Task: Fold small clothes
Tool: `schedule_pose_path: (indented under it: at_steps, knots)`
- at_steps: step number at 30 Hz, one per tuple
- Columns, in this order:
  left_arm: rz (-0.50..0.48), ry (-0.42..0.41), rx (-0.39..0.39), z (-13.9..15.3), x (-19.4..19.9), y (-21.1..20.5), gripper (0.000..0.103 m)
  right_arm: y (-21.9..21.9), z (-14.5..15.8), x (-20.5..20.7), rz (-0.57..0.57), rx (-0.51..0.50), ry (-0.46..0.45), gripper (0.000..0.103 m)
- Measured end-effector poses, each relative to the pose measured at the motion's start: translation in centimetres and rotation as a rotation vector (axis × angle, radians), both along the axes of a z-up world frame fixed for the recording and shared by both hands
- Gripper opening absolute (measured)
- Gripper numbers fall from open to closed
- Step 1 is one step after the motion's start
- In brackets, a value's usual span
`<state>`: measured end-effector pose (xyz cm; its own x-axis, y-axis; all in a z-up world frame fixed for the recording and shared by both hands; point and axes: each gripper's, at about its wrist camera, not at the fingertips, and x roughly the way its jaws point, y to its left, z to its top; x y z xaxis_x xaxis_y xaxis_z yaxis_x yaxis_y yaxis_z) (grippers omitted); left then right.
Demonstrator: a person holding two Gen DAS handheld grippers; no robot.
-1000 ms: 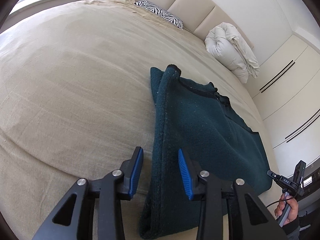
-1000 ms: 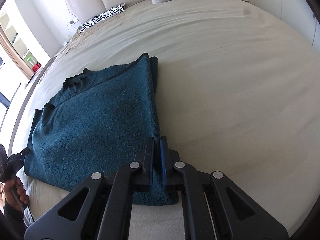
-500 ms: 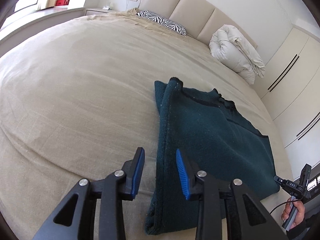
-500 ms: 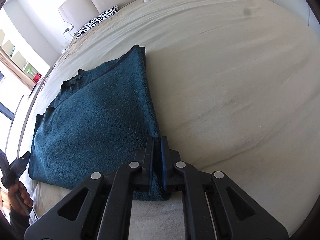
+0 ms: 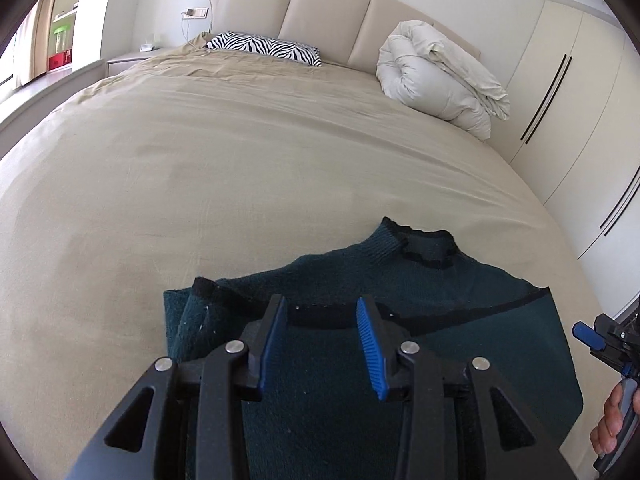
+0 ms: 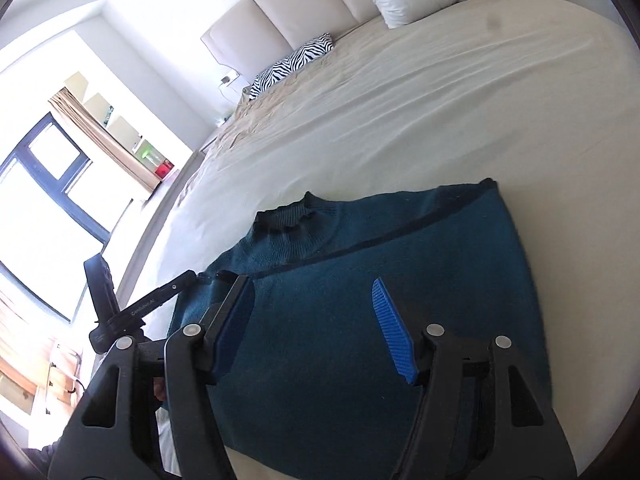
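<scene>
A dark teal knit sweater [image 5: 460,344] lies flat on the beige bed, sleeves folded in across the body, collar [image 5: 424,248] pointing to the headboard. It also shows in the right wrist view [image 6: 360,320]. My left gripper [image 5: 322,320] is open and empty, hovering over the sweater's left part near the folded sleeve. My right gripper [image 6: 312,300] is open and empty above the sweater's middle. The right gripper shows at the right edge of the left wrist view [image 5: 600,340]; the left gripper shows in the right wrist view [image 6: 132,308].
The bed sheet [image 5: 240,168] stretches far and left. A zebra pillow [image 5: 264,46] and a rolled white duvet [image 5: 440,80] lie by the headboard. Wardrobe doors [image 5: 568,100] stand on the right. A window [image 6: 48,208] is on the left side.
Both grippers have swung over the sweater's body. The right gripper, shut on the sweater's edge before, has let go and opened. The left gripper stayed open.
</scene>
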<state>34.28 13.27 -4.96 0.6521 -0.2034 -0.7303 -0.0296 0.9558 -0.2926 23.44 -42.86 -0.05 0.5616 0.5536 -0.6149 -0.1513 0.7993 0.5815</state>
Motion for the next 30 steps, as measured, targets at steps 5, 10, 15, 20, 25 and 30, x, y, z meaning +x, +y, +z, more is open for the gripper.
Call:
schedule_pose_path:
  at_steps: [5,10,15,20,25,30]
  knots:
    - [0.038,0.057,-0.104,-3.1,0.8,3.6,0.02,3.1,-4.6,5.6,0.045,0.078,0.122,0.06]
    - [0.041,0.039,-0.107,-3.4,-0.3,4.4,0.012,-0.4,-8.0,7.5,-0.071,0.186,0.149,0.031]
    - [0.128,0.052,-0.224,-4.3,-1.1,7.6,0.006,-7.0,-8.2,7.1,-0.306,0.183,0.131,0.031]
    - [0.148,0.036,-0.15,-3.7,-1.6,6.7,0.006,-10.3,-6.9,4.8,-0.451,0.173,0.12,0.037]
    - [0.163,0.023,-0.179,-3.9,-1.9,7.0,0.006,-5.7,-3.6,2.7,-0.273,0.196,0.046,0.045]
    - [0.156,0.024,-0.229,-4.1,-2.1,7.7,0.006,2.8,-3.1,1.8,0.054,0.204,0.05,0.046]
